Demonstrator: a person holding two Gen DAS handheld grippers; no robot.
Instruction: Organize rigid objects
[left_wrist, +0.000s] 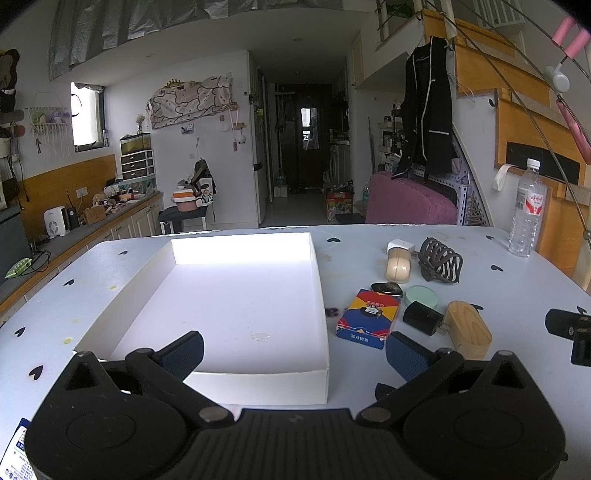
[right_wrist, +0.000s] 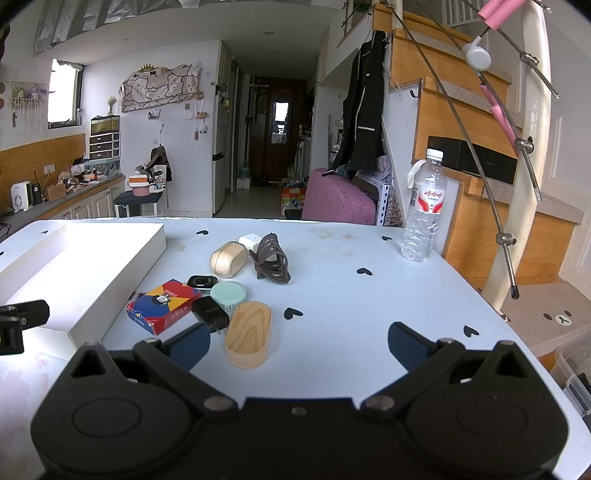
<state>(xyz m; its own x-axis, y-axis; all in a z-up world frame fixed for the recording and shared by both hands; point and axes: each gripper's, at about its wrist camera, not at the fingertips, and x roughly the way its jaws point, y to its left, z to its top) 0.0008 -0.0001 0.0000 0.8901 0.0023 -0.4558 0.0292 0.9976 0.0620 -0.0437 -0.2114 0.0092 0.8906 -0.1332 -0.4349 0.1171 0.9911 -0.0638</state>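
Observation:
A white shallow box (left_wrist: 236, 295) lies empty on the table, also in the right wrist view (right_wrist: 74, 258). To its right is a cluster: a colourful card box (left_wrist: 367, 319) (right_wrist: 162, 306), a black charger (left_wrist: 423, 317) (right_wrist: 209, 312), a wooden oval box (left_wrist: 467, 328) (right_wrist: 249, 334), a mint round case (left_wrist: 421, 296) (right_wrist: 229, 293), a black watch (left_wrist: 386, 288) (right_wrist: 201, 281), a beige case (left_wrist: 398, 268) (right_wrist: 229, 258), a white adapter (left_wrist: 400, 244) and a dark hair claw (left_wrist: 439, 260) (right_wrist: 271, 262). My left gripper (left_wrist: 293, 350) is open over the box's near edge. My right gripper (right_wrist: 299, 343) is open, right of the wooden box.
A water bottle (right_wrist: 423, 206) (left_wrist: 526, 210) stands at the table's far right edge. The table (right_wrist: 351, 295) has black heart marks. A clear bin (right_wrist: 576, 369) sits on the floor at right. A pink chair (right_wrist: 340, 201) is behind the table.

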